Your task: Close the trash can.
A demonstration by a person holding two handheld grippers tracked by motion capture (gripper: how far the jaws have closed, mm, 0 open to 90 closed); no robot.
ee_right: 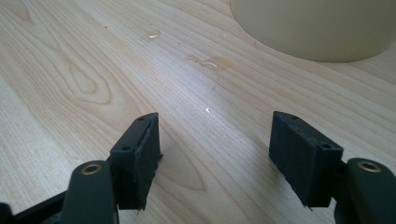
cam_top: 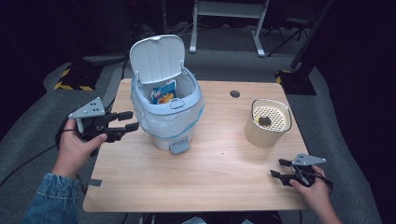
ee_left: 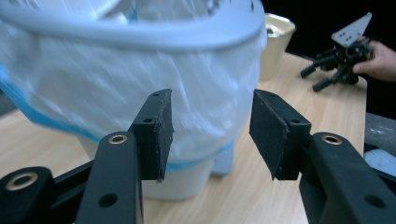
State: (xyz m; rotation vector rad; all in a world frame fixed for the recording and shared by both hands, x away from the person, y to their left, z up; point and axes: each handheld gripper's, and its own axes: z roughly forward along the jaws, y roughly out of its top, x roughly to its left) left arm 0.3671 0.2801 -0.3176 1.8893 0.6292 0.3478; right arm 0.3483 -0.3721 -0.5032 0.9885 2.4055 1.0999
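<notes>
Your left gripper hung beside the left flank of the pedal bin, near it but apart, its jaws standing apart with nothing between them. In the left gripper view the pads framed the bin's clear liner, which bulged below the grey-blue rim, without touching it. The bin stood toward the rear left of the worktop, its white lid tipped up and back, and a blue and yellow packet lay inside it. The foot pedal faced you.

Your right gripper sat low at the front right corner of the worktop, jaws spread wide and holding nothing. In the right gripper view bare wood showed between the pads, with a couple of small wet marks farther on. The cream pot stood well right of the bin and near your right gripper, just beyond it; a perforated insert sat in its top with a small dark lump on it.
</notes>
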